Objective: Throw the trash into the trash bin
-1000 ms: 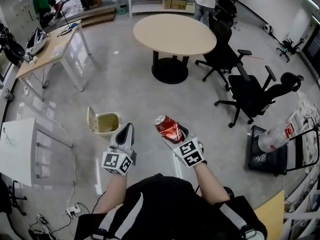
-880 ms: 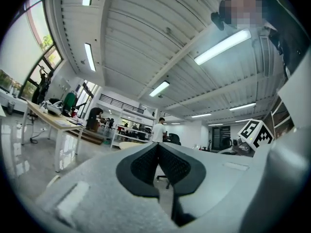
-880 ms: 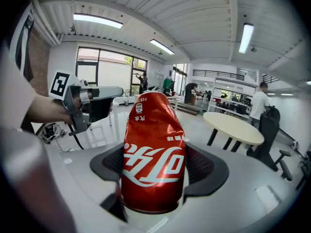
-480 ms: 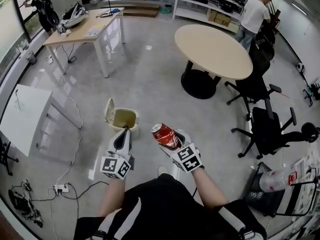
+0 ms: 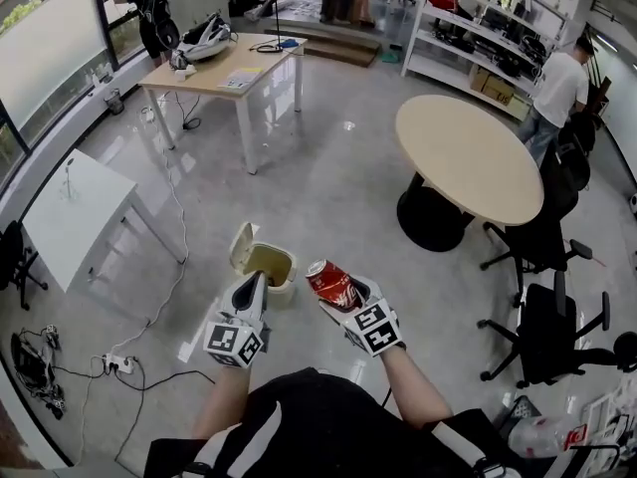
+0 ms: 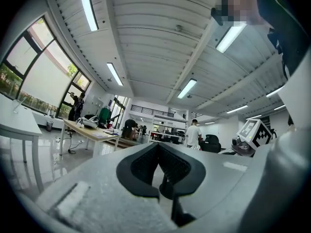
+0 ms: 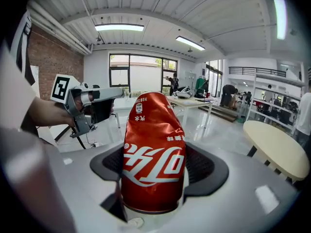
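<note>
A small cream trash bin (image 5: 273, 264) stands on the grey floor with its lid (image 5: 241, 244) tipped open to the left. My left gripper (image 5: 253, 285) is shut and empty, its tip just before the bin's near rim; in its own view the pads (image 6: 146, 163) meet with nothing in them. My right gripper (image 5: 344, 289) is shut on a dented red cola can (image 5: 329, 280), held to the right of the bin and short of it. In the right gripper view the can (image 7: 153, 164) stands upright between the pads, and the left gripper (image 7: 95, 97) shows at left.
A white table (image 5: 70, 217) stands at left, a wooden desk (image 5: 224, 68) behind it, a round table (image 5: 468, 157) at right with black office chairs (image 5: 552, 337). Cables and a power strip (image 5: 111, 364) lie on the floor at left. People stand at the back.
The person has turned and stepped toward the bin: it has come from ahead-left to just in front of the left gripper. The can stays gripped in the right gripper.
</note>
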The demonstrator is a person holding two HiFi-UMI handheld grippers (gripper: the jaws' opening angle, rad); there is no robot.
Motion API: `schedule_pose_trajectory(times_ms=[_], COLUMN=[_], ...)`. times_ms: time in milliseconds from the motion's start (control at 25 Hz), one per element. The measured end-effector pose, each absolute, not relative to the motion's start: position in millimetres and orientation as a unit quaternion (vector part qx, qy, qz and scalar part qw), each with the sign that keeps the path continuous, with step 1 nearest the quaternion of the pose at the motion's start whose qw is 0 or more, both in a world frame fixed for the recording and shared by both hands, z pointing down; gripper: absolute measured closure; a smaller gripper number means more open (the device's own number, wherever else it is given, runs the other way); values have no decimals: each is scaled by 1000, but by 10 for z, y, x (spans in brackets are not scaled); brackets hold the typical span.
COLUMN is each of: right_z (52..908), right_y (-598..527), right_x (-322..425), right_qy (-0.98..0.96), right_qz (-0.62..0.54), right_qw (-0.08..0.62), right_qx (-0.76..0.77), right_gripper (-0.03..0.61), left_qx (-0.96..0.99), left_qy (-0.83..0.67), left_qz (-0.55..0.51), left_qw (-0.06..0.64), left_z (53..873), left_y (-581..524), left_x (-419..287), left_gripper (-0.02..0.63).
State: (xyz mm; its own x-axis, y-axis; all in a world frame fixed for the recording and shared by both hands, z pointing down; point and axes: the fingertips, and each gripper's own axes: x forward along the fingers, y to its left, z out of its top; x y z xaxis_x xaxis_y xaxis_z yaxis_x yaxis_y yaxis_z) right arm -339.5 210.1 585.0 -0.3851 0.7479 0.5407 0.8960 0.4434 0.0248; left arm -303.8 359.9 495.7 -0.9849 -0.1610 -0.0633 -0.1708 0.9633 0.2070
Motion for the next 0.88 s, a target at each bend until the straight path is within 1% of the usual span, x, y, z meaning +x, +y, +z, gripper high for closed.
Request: schedule_pose_trajectory(times_ms=[200,360,880], right_z=[5948,6026,6077], right_y=[2218,2507,4148], right_x=[-3585,-3695,-4319], right_qy=[-800,-785,-753], right_qz=[-167,-168,-195], right_qw=[233,241,242], right_qx=[-526,-546,-579], right_gripper=[229,229,229], left_qx=[-57,-36,15], left_qy=[992,992,990], left_qz=[112,115,138], left_qw=[19,23,17], left_z=[5063,5127,5151], left_y=[3653,3944,5529], left_x=[-3100,-3168,-3663], left_gripper=[612,612,611])
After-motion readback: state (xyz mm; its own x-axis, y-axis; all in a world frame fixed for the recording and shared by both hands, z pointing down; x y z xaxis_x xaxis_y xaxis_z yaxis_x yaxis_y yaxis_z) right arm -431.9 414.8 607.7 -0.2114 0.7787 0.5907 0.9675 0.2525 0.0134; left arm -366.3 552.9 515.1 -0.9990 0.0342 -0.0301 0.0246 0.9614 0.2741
